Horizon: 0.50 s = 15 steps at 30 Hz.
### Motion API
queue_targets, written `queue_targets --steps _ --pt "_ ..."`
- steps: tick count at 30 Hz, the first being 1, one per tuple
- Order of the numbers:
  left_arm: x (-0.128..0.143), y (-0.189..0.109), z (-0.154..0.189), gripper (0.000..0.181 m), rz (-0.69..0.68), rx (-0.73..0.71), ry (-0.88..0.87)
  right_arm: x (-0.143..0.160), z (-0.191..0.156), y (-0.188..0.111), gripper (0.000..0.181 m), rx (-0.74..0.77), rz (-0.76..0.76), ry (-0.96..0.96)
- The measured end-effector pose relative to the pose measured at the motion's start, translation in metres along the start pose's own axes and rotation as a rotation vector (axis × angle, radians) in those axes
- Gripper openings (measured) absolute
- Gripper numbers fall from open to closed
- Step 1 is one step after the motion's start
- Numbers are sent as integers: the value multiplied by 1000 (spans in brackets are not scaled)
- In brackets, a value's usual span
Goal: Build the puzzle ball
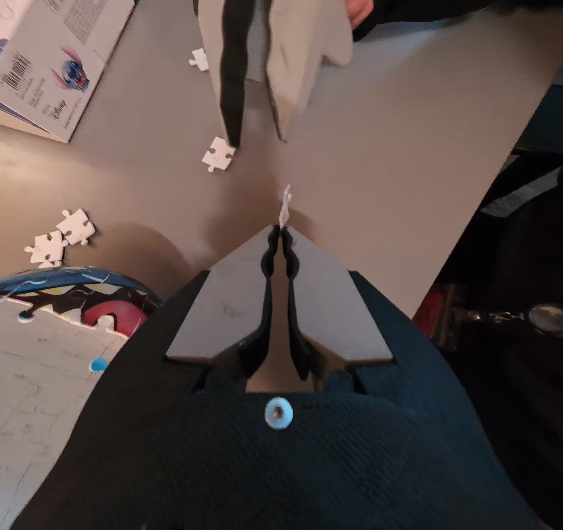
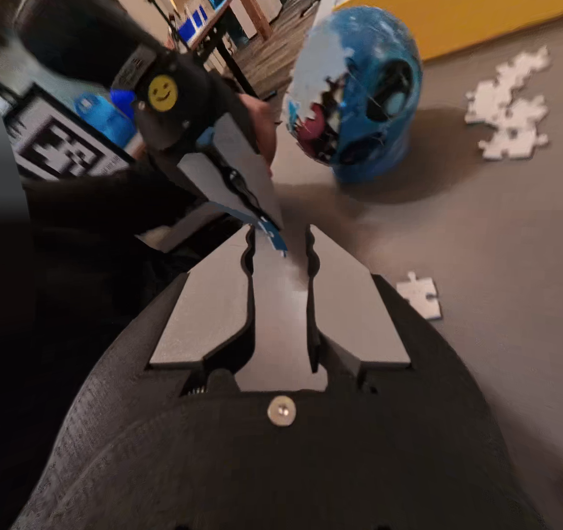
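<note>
The partly built blue puzzle ball [image 2: 365,95] stands on the grey table, with an open gap on its left side. It also shows at the lower left of the left wrist view [image 1: 76,296]. My left gripper [image 1: 280,229] is shut on a puzzle piece [image 1: 285,206], seen edge-on and held above the table. In the right wrist view the left gripper [image 2: 269,218] holds that blue piece [image 2: 274,238] between the tips of my right gripper [image 2: 280,232]. The right gripper is open and empty, its jaws on either side of the piece. It reaches in from the top of the left wrist view [image 1: 258,141].
Loose pieces lie white side up: one [image 1: 217,157] by the right gripper's tip, one [image 1: 199,60] farther off, two [image 1: 61,237] near the ball. A joined white cluster [image 2: 511,107] and a single piece [image 2: 420,296] lie to the right. The puzzle box [image 1: 45,43] stands at the left. The table edge [image 1: 475,226] runs along the right. There is about 6 cm between the tips of the two grippers.
</note>
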<state>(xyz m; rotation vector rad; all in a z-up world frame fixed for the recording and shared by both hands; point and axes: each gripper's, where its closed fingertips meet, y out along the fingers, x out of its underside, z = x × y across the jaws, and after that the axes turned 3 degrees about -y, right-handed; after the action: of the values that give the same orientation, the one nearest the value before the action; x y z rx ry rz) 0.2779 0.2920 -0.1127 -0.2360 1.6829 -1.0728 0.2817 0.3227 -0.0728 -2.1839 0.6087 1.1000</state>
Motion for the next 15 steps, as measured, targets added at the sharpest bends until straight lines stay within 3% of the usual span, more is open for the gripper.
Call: queue_targets --steps 7,9,10,15 --pt "2 -9 10 1 -41 28 31 12 -20 32 27 86 -144 -230" --pt "1 -14 8 1 -40 18 32 17 -24 37 15 71 -161 -255" --pt "1 -18 7 1 -37 13 30 17 -25 38 3 67 -148 -270" --pt "-14 -39 1 2 138 21 -52 -4 -26 33 0 26 39 -195"
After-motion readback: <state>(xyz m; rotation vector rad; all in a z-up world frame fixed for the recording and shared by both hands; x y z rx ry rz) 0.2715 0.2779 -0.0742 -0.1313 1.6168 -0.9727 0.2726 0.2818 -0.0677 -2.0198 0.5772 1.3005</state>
